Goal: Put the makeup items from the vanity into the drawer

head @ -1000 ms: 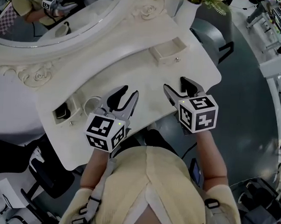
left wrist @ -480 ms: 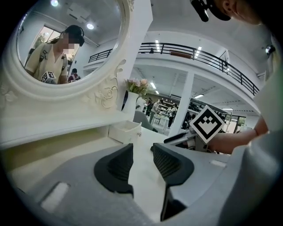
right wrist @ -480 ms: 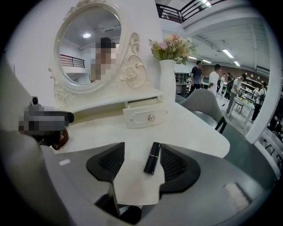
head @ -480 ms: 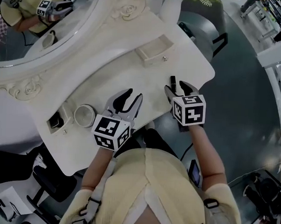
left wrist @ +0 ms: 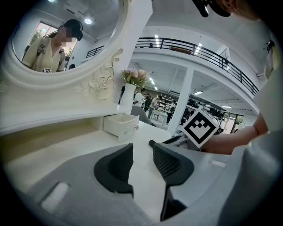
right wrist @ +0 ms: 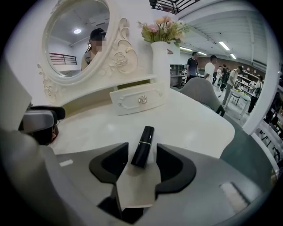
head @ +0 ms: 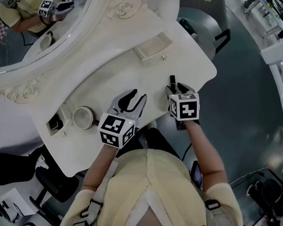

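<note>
A black lipstick tube (right wrist: pixel 143 146) with a thin gold band lies on the white vanity top (head: pixel 133 77), and its far end shows in the head view (head: pixel 172 81). My right gripper (right wrist: pixel 142 152) points down at it, and its jaws have just been closing. The tube's near end lies between the pads with a gap on each side, so this gripper (head: pixel 175 89) is open. My left gripper (left wrist: pixel 141 148) hovers open over bare tabletop to the left (head: pixel 137 97), with nothing in it. A small white drawer (head: pixel 151 49) stands pulled out at the back.
A round cream jar (head: pixel 83 117) sits left of my left gripper. Beyond it is a second small open drawer (head: pixel 57 123) with something dark inside. An oval mirror (head: pixel 38 21) and a vase of flowers (right wrist: pixel 160 57) stand at the back. A grey chair (head: pixel 201 24) is past the right edge.
Both grippers have come down toward the tabletop. The right one has lowered over the lipstick with its jaws narrower than before. The left one has drifted a little right.
</note>
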`<state>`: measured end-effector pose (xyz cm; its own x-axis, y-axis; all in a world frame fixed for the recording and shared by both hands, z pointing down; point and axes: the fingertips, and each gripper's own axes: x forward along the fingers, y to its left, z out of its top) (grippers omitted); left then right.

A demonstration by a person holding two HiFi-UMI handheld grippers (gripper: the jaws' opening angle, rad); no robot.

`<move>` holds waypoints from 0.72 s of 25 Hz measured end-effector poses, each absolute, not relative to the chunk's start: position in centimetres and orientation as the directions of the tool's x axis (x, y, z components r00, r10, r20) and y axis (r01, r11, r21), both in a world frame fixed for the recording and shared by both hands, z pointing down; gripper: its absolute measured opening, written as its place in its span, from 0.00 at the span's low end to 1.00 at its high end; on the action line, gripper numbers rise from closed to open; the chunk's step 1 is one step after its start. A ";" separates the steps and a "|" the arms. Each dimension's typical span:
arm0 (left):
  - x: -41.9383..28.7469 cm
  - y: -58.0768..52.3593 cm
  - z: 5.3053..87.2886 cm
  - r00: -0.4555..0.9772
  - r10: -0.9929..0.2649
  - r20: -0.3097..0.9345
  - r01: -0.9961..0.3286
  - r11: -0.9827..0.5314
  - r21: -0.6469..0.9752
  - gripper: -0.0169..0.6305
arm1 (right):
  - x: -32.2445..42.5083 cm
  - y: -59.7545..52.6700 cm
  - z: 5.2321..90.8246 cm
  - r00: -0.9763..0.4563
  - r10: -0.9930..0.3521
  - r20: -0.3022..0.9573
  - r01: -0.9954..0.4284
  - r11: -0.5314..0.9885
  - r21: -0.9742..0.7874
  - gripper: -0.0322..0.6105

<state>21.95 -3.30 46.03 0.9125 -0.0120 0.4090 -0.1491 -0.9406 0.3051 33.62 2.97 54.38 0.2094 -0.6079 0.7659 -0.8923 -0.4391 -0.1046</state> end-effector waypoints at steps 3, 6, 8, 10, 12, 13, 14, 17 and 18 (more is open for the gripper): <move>22.1 -3.1 46.3 0.910 -0.008 0.415 -0.147 -0.941 0.304 0.24 | 33.8 3.3 54.8 0.221 -0.595 0.772 -0.891 -0.445 -0.088 0.33; 22.1 -3.0 46.4 0.909 -0.006 0.416 -0.145 -0.942 0.302 0.24 | 34.1 3.5 54.8 0.241 -0.585 0.774 -0.893 -0.446 -0.059 0.28; 22.1 -3.1 46.3 0.909 -0.008 0.416 -0.146 -0.943 0.300 0.24 | 34.2 3.5 54.8 0.252 -0.578 0.776 -0.895 -0.444 -0.041 0.26; 22.0 -3.3 46.2 0.908 -0.013 0.418 -0.150 -0.943 0.297 0.24 | 34.2 3.5 54.8 0.256 -0.575 0.777 -0.895 -0.444 -0.034 0.26; 21.8 -3.6 46.2 0.908 -0.020 0.419 -0.157 -0.942 0.296 0.24 | 34.2 3.4 54.8 0.255 -0.576 0.777 -0.897 -0.441 -0.032 0.24; 21.7 -3.7 46.2 0.908 -0.024 0.419 -0.161 -0.942 0.295 0.24 | 34.1 3.4 54.8 0.254 -0.576 0.776 -0.898 -0.439 -0.031 0.21; 21.6 -3.8 46.2 0.908 -0.028 0.418 -0.165 -0.941 0.295 0.24 | 34.1 3.4 54.8 0.254 -0.577 0.776 -0.899 -0.436 -0.030 0.21; 21.3 -4.2 46.2 0.907 -0.041 0.418 -0.177 -0.940 0.292 0.24 | 34.1 3.4 54.9 0.248 -0.583 0.774 -0.904 -0.426 -0.031 0.21; 21.2 -4.4 46.2 0.907 -0.046 0.419 -0.182 -0.939 0.291 0.24 | 34.1 3.4 54.9 0.246 -0.586 0.772 -0.906 -0.422 -0.032 0.21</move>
<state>21.17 -4.41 46.18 0.9069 -0.0459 0.4187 -0.1820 -0.9392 0.2912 34.13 3.44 54.85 0.2460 -0.5856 0.7724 -0.9058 -0.4225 -0.0318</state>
